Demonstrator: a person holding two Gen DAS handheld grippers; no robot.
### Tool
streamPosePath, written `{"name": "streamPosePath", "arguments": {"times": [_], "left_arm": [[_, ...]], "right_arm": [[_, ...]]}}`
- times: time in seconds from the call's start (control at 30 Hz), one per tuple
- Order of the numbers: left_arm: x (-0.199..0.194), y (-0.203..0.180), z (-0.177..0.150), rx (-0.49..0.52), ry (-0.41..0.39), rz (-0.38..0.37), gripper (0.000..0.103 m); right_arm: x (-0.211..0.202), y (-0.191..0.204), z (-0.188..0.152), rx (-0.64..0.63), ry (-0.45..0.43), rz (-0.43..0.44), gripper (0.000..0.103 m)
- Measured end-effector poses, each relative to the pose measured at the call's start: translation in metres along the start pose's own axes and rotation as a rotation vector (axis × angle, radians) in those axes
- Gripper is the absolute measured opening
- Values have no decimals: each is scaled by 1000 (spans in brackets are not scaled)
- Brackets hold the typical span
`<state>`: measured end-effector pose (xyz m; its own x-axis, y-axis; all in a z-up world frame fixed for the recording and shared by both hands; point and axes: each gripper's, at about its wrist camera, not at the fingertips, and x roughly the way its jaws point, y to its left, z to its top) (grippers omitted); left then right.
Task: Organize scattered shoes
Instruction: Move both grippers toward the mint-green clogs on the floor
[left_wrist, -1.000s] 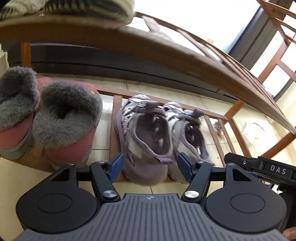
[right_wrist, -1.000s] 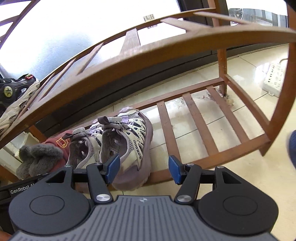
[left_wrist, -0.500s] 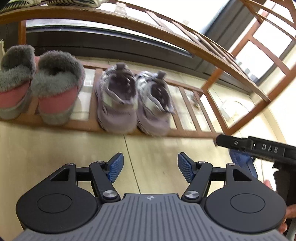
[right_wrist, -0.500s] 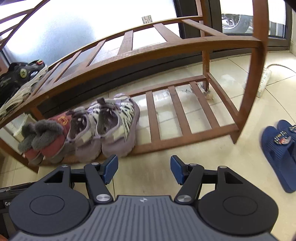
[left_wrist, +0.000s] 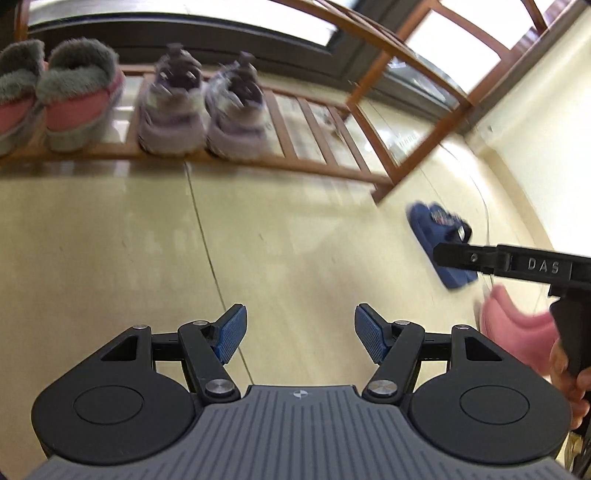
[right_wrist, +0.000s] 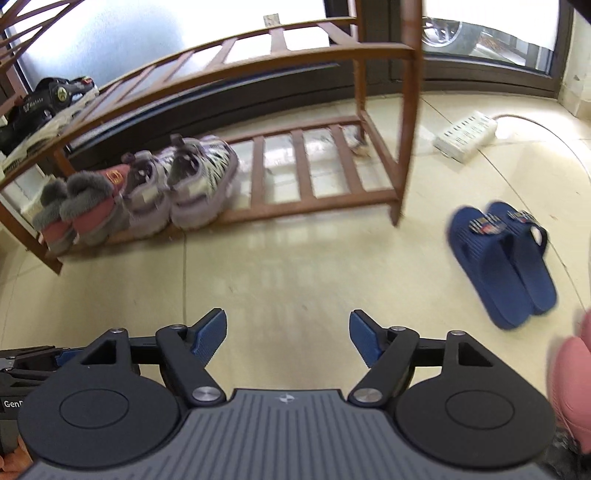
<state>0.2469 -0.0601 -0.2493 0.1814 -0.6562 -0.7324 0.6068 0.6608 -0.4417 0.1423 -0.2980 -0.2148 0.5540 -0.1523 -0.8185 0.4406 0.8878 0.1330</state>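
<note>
Right wrist view: right hand-held gripper (right_wrist: 288, 338) jaws spread wide, nothing between them, hanging over bare floor (right_wrist: 288, 266). Left hand-held gripper (left_wrist: 297, 332) likewise apart and empty.

Shoe rack (right_wrist: 306, 210) bottom shelf holds the fur-lined slippers (right_wrist: 79, 212) and the purple sneakers (right_wrist: 181, 184), paired, heels out. Blue slides (right_wrist: 506, 258) lie on the floor just right of the rack leg, side by side, touching. Something pink (right_wrist: 574, 387) sits at the frame edge; can't tell what it is.

Risks:
- Slides overlap, so a pinch on one strap may drag or flip the other.
- Rack leg is close to the slides, so a swing toward the shelf could clip it.
- Power strip (right_wrist: 465, 134) and its cord lie nearby and could snag.
- Both frames are motion-blurred, so aim is loose.
</note>
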Motion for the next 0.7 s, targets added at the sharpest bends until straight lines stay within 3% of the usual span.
{"name": "streamPosePath", "arguments": {"times": [0.7], "left_arm": [[22, -86, -106, 254, 166, -112, 67]], "right_arm": [[-48, -103, -132, -53, 101, -123, 84]]}}
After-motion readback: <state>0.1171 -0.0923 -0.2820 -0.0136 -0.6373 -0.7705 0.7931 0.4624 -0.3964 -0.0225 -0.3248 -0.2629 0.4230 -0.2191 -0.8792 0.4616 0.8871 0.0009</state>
